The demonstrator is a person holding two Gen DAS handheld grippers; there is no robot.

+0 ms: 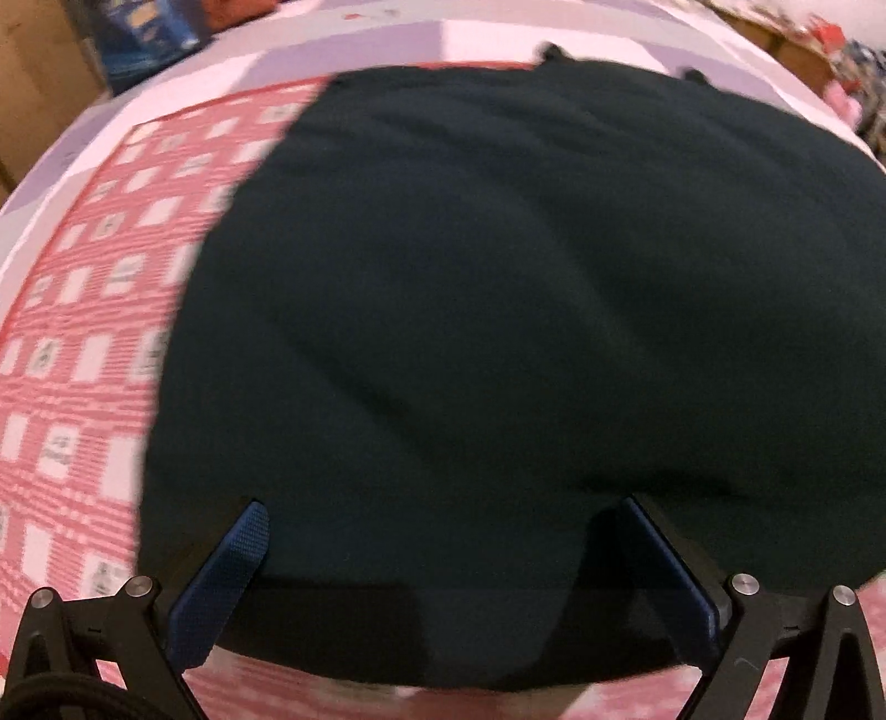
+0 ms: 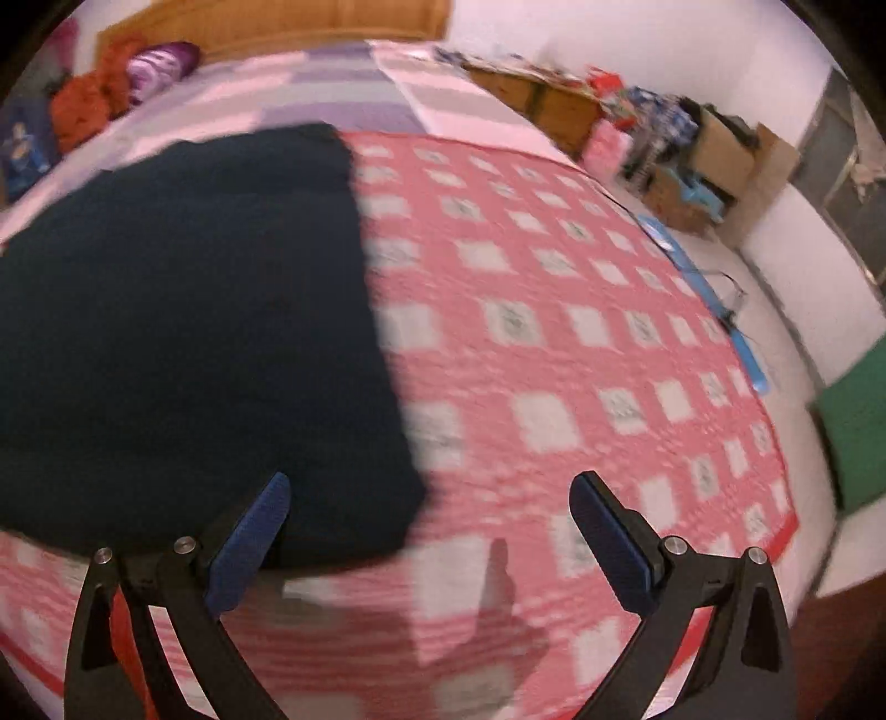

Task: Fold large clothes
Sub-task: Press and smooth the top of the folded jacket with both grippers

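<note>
A large dark garment (image 1: 498,288) lies spread flat on a bed with a pink checked cover (image 1: 83,343). My left gripper (image 1: 443,509) hangs open just above the garment's near edge, nothing between its blue pads (image 1: 238,559). In the right wrist view the same dark garment (image 2: 188,332) fills the left half. My right gripper (image 2: 429,498) is open over its near right corner, the left finger above the cloth, the right finger above the pink cover (image 2: 554,360). Both views are motion-blurred.
A wooden headboard (image 2: 277,22) and bundled red and purple cloth (image 2: 127,77) sit at the bed's far end. Cardboard boxes and clutter (image 2: 692,149) line the floor on the right, with a blue strip (image 2: 720,310) along the bed's edge and a green object (image 2: 858,421).
</note>
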